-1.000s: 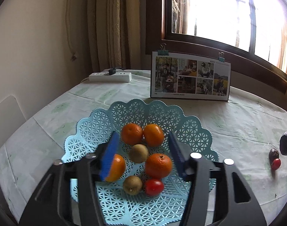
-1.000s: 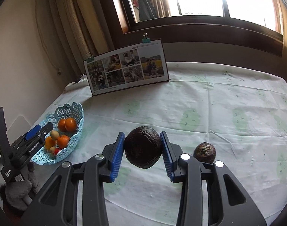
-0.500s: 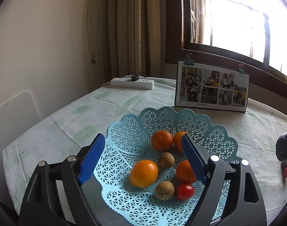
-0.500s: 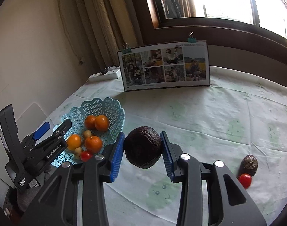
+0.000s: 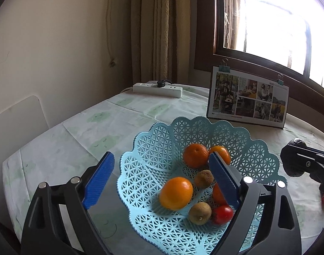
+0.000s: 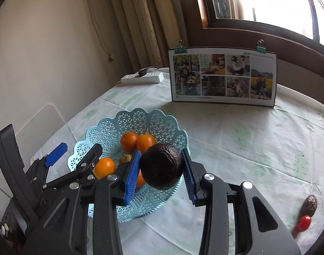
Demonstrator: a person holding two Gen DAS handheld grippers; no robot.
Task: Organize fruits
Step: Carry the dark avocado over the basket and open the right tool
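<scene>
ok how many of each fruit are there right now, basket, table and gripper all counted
oranges: 4, all in the basket
kiwis: 2, in the basket
tomatoes: 2, one in the basket, one on the table
avocados: 2, one in the right gripper, one on the table
total: 10

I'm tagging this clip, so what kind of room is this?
Most likely a home dining corner: a cloth-covered table by a curtained window, with a family photo board, a power strip and a blue fruit basket.

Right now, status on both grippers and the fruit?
Left gripper open, empty, at the basket. Right gripper shut on avocado near the rim. Small avocado, tomato on the table.
</scene>
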